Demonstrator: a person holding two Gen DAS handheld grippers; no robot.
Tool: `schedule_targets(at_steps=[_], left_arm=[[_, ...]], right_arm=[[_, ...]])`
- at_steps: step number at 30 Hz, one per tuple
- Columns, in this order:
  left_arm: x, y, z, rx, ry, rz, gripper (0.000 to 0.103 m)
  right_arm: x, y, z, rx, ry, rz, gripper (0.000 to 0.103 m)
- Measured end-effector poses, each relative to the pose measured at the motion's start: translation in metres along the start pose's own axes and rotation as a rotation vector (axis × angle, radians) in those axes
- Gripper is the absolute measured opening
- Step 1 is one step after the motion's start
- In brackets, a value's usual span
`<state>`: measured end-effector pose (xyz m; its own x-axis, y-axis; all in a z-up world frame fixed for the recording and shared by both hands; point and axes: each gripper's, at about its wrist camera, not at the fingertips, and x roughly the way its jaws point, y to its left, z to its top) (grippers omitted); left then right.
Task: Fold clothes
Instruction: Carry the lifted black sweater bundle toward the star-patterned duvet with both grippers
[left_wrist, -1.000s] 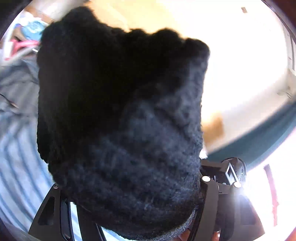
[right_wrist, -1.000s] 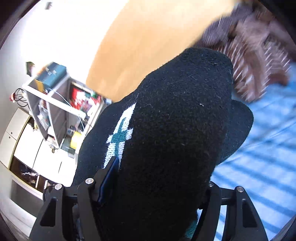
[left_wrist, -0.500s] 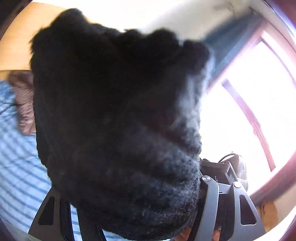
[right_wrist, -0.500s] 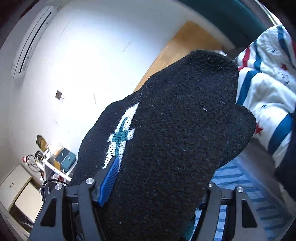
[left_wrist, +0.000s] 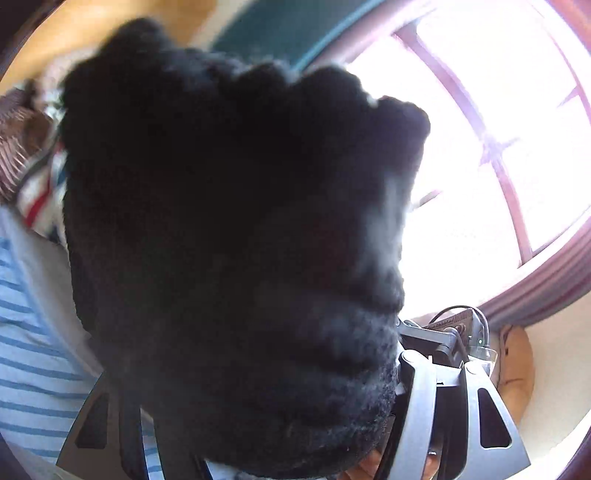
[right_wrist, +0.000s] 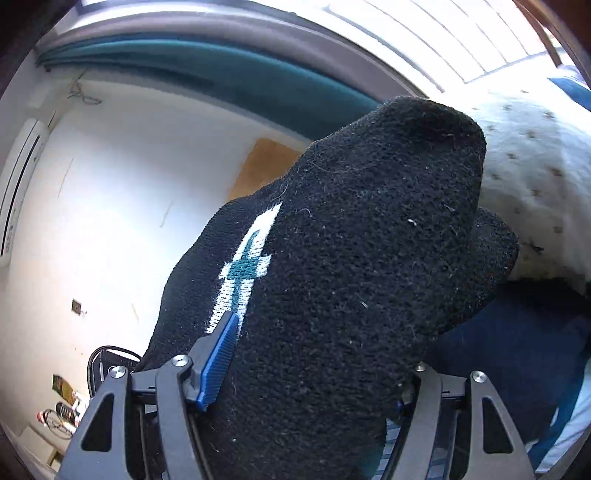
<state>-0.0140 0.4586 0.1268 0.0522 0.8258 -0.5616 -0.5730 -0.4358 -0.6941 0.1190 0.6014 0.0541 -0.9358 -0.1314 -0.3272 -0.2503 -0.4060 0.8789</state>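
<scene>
A black knitted garment (left_wrist: 236, 236) fills most of the left wrist view, bunched between my left gripper (left_wrist: 266, 435) fingers, which are shut on it. In the right wrist view the same kind of black knit (right_wrist: 351, 277), with a white and teal pattern (right_wrist: 243, 266), is bunched in my right gripper (right_wrist: 306, 387), shut on it; a blue finger pad (right_wrist: 218, 362) presses its left side. Both grippers hold the garment up in the air. The fingertips are hidden by the cloth.
A blue-striped bed sheet (left_wrist: 26, 369) lies at lower left, with a striped quilt (left_wrist: 40, 188) behind. A bright window (left_wrist: 498, 147) is to the right. A white quilt (right_wrist: 528, 177), teal curtain (right_wrist: 221, 74) and white wall (right_wrist: 110, 221) show in the right wrist view.
Both grippers have swung round with the garment held in them: the views turned from the bed and shelves toward the window, curtain and upper wall. The grips are unchanged.
</scene>
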Motion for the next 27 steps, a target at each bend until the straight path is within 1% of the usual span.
schedule_targets(at_steps=[2, 3, 6, 8, 10, 11, 12, 14, 15, 17, 19, 21, 23, 27], left_arm=[[0.02, 0.012, -0.01, -0.018, 0.0, -0.017, 0.067], [0.029, 0.021, -0.014, -0.038, -0.005, -0.026, 0.067], [0.049, 0.06, -0.029, -0.134, -0.01, -0.013, 0.067], [0.061, 0.09, -0.039, -0.21, -0.005, -0.001, 0.068], [0.07, 0.124, -0.051, -0.274, 0.05, -0.028, 0.07], [0.075, 0.14, -0.056, -0.307, 0.068, -0.047, 0.071], [0.076, 0.148, -0.058, -0.319, 0.071, -0.067, 0.072], [0.075, 0.158, -0.061, -0.32, 0.058, -0.108, 0.073], [0.075, 0.159, -0.061, -0.318, 0.063, -0.114, 0.073], [0.077, 0.16, -0.059, -0.322, 0.087, -0.107, 0.074], [0.081, 0.163, -0.057, -0.351, 0.118, -0.102, 0.079], [0.083, 0.168, -0.056, -0.398, 0.147, -0.113, 0.082], [0.079, 0.166, -0.049, -0.413, 0.176, -0.074, 0.082], [0.068, 0.156, -0.03, -0.42, 0.242, 0.04, 0.083]], right_arm=[[-0.002, -0.021, 0.005, 0.018, 0.008, -0.032, 0.071], [0.002, -0.032, 0.007, 0.023, 0.028, -0.041, 0.071], [0.022, -0.069, 0.009, 0.107, 0.107, -0.043, 0.071], [0.039, -0.087, 0.005, 0.159, 0.157, -0.087, 0.07], [0.056, -0.103, -0.002, 0.209, 0.203, -0.144, 0.067], [0.063, -0.11, -0.004, 0.231, 0.223, -0.171, 0.066], [0.065, -0.11, -0.005, 0.235, 0.226, -0.192, 0.066], [0.068, -0.11, -0.006, 0.241, 0.23, -0.232, 0.066], [0.066, -0.106, -0.004, 0.225, 0.224, -0.247, 0.066], [0.063, -0.099, 0.001, 0.195, 0.213, -0.277, 0.065], [0.061, -0.099, 0.004, 0.192, 0.2, -0.3, 0.066], [0.06, -0.1, 0.009, 0.189, 0.204, -0.318, 0.066], [0.058, -0.099, 0.014, 0.175, 0.225, -0.318, 0.066], [0.042, -0.106, 0.028, 0.212, 0.215, -0.267, 0.067]])
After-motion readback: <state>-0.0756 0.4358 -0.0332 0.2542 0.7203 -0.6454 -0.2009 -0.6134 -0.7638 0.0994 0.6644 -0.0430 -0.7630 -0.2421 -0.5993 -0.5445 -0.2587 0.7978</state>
